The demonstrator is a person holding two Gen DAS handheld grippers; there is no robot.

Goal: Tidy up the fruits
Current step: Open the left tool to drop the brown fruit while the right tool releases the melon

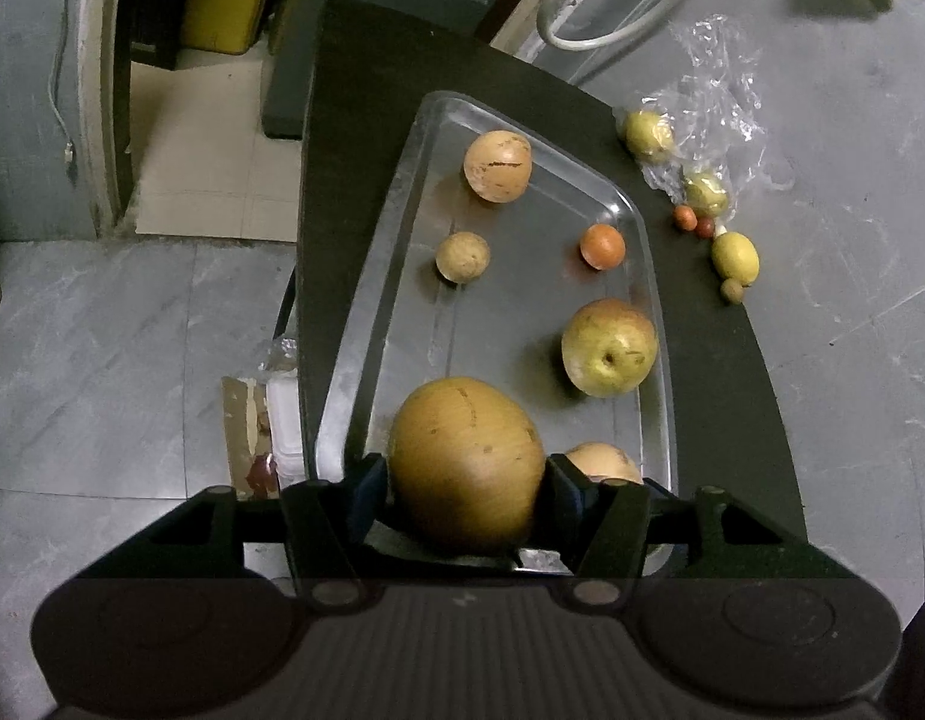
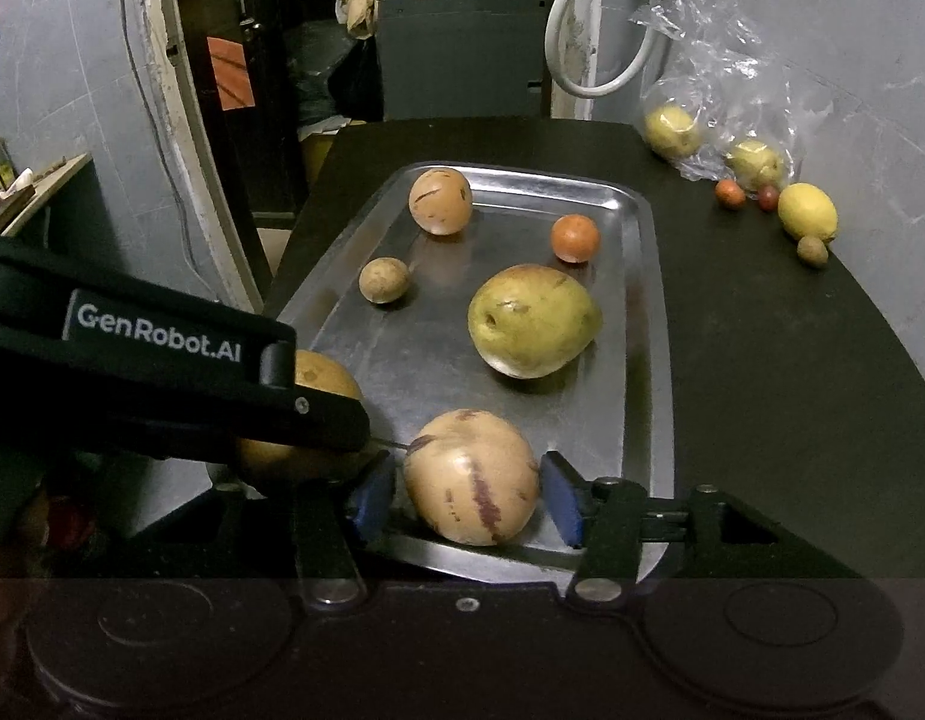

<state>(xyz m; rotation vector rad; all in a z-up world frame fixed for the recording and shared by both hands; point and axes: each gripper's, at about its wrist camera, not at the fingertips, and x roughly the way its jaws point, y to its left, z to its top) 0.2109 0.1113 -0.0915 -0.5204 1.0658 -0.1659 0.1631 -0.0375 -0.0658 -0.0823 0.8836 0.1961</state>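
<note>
Left gripper (image 1: 467, 477) closed snugly on a big brown-gold fruit (image 1: 465, 462), blue pads pressed to both its sides, poised over the near end of the metal tray (image 1: 396, 252). Right gripper (image 2: 469, 495) set around a tan, purple-streaked fruit (image 2: 471, 477) at the tray's near edge — fingers (image 2: 561, 498) just beside it, with slim gaps showing on both sides; no firm grip to be seen. Fruit resting on the tray floor.

Further along the tray: a yellow-green pear (image 2: 533, 321) mid-right, a small brown ball-shaped fruit (image 2: 384, 280) to the left, a small orange one (image 2: 575, 238) toward the far right, and a second tan streaked fruit (image 2: 440, 201) at the far end — all apart from one another.

Tray lying on a dark table (image 2: 762, 360). Off the tray, at the far right of the table: a clear plastic bag (image 2: 714, 78) with two yellowish fruits inside, two small reddish fruits (image 2: 730, 194) beside it, then a lemon (image 2: 807, 212) with a small brown fruit (image 2: 812, 251) touching its near side.
</note>
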